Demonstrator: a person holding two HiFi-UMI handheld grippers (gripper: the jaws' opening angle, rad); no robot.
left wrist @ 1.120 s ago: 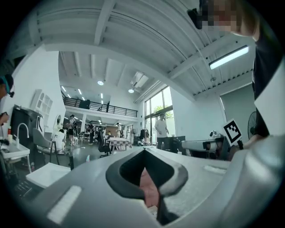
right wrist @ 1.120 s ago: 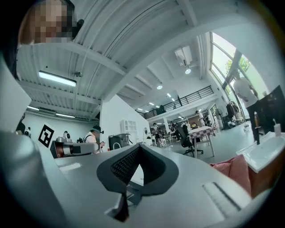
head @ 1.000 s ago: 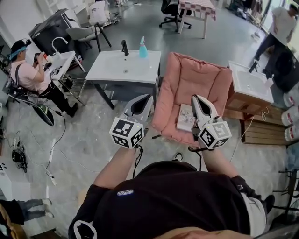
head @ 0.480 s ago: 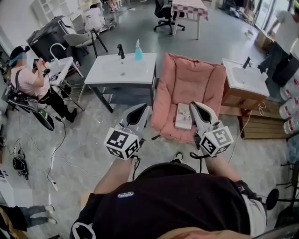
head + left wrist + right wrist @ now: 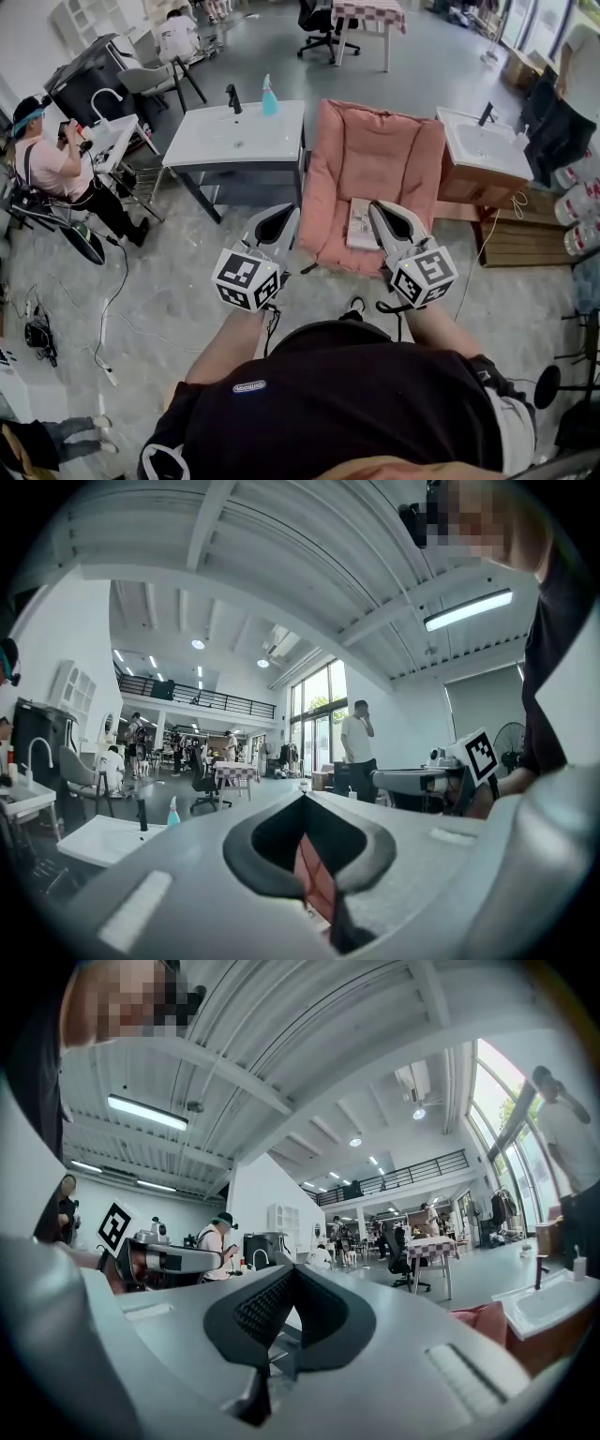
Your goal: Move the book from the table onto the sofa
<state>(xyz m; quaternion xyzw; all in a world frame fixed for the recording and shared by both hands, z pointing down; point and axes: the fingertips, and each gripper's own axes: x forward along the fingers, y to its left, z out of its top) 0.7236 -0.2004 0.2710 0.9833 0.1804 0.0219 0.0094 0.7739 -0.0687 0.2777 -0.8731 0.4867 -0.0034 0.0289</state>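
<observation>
Fingers pressed together on the left gripper (image 5: 305, 797) and on the right gripper (image 5: 293, 1267), pinching nothing. Lying flat on the seat of the pink cushioned sofa (image 5: 380, 150), close to its front edge: the thin pale book (image 5: 359, 225), between the two grippers' tips as seen from the head. Judged done in the main: book on the sofa, out of both grips. Left at most, drawing the grippers away. Just left of the sofa, a white table (image 5: 216, 145) with a black tap, no book on it. Right edge of the book hidden behind the right gripper; cover print too small to read. No book in either gripper view, both looking out level across the hall; only a strip of pink in the gap under the left fingers. Touching the book or clear of it: cannot tell from the head view.
</observation>
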